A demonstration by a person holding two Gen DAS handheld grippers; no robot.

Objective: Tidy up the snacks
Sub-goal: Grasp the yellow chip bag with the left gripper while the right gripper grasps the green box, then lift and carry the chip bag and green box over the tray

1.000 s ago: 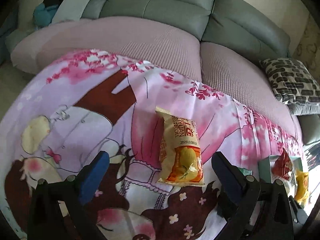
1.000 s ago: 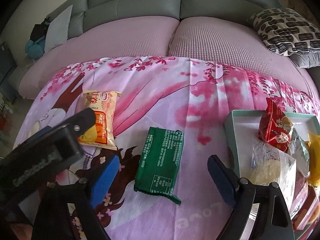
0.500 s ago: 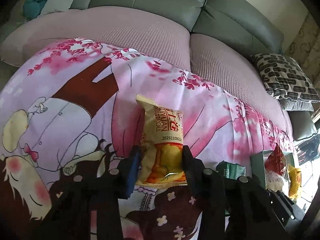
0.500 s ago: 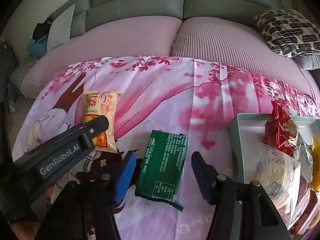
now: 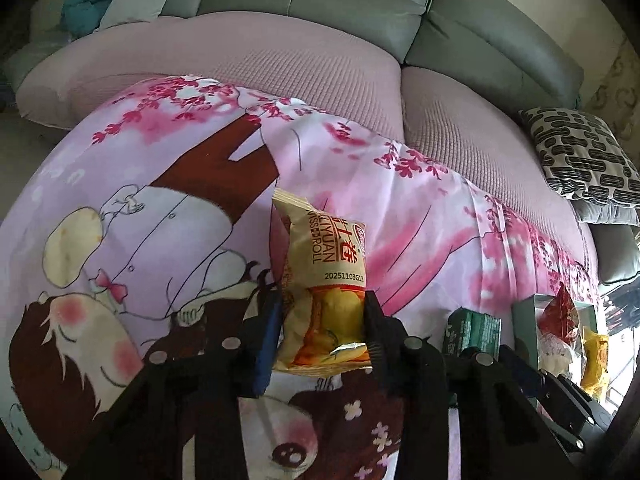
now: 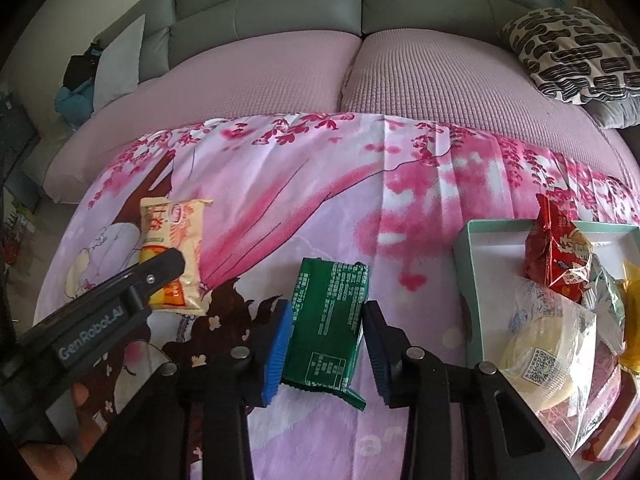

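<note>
- Both views: soft daylight, moderately dim, no hard shadows.
- Left wrist: brightest at lower right edge, washed-out glare there; foil on the yellow snack pack (image 5: 326,300) glints.
- Strong fisheye bend + black vignette in corners.
- Centre sharp; edges slightly soft.

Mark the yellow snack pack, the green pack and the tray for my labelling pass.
yellow pack (image 5: 320,264), left wrist view, upper printed face.
green pack (image 6: 326,320), right wrist view, middle of back panel.
tray (image 6: 466,268), right wrist view, left wall.
</note>
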